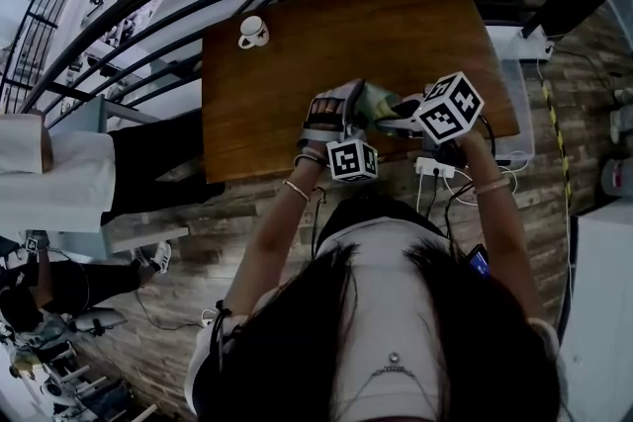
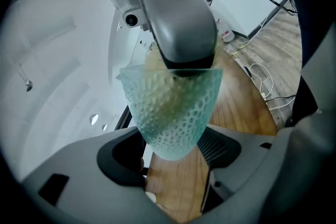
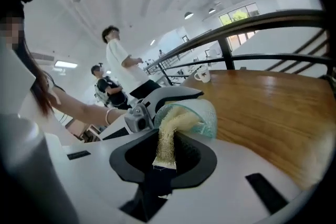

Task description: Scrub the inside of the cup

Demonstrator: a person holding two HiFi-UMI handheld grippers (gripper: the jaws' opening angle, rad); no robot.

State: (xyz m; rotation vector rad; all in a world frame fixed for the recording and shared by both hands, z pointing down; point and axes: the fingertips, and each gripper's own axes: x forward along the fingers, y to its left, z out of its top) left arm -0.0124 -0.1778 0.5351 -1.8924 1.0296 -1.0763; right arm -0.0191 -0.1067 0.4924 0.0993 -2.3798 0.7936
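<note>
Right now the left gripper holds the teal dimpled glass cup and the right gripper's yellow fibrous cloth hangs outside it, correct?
No: the right gripper view shows the yellow fibrous cloth running from the right gripper into the teal glass cup that the left gripper holds.

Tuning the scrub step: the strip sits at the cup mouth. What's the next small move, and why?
Probably ease the right gripper forward, pushing the yellow scrub strip deeper into the cup. The strip is pinched in its jaws and only its far end lies inside the rim, while the left gripper clamps the cup's lower part with the mouth facing the strip.
</note>
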